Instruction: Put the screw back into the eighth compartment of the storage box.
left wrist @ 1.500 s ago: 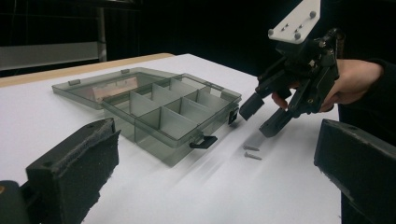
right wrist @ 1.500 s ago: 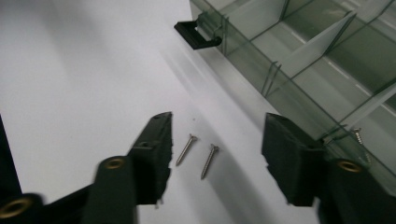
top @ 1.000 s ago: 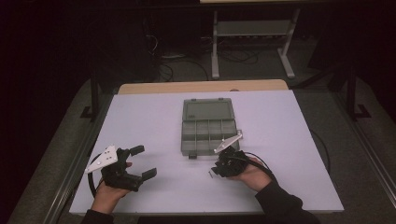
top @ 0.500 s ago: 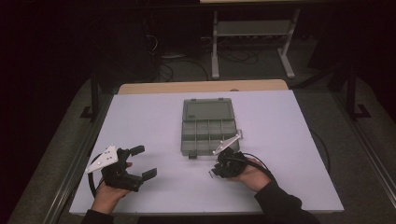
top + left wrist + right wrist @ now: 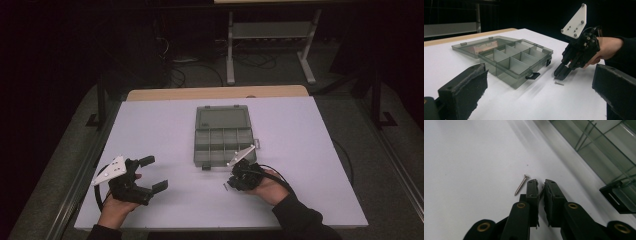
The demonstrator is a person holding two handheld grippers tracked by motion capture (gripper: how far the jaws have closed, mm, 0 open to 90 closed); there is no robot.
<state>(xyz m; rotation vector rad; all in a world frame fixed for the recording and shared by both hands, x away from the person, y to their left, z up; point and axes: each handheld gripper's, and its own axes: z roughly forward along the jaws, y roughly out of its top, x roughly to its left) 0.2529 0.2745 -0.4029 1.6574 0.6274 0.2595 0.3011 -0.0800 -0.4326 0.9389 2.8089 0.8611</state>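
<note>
Beside unlabelled organizer box (image 5: 222,140): right gripper (image 5: 541,185) jaws closing on screw (image 5: 541,191); left gripper (image 5: 156,173) jaws apart.

High view looks down from afar — both gripper views sit low, sharing the organizer box (image 5: 223,141).

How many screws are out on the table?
2. One screw lies loose on the white table, just beside the right gripper. A second screw is pinched between that gripper's jaws. Others may be hidden in the organizer box.
</note>
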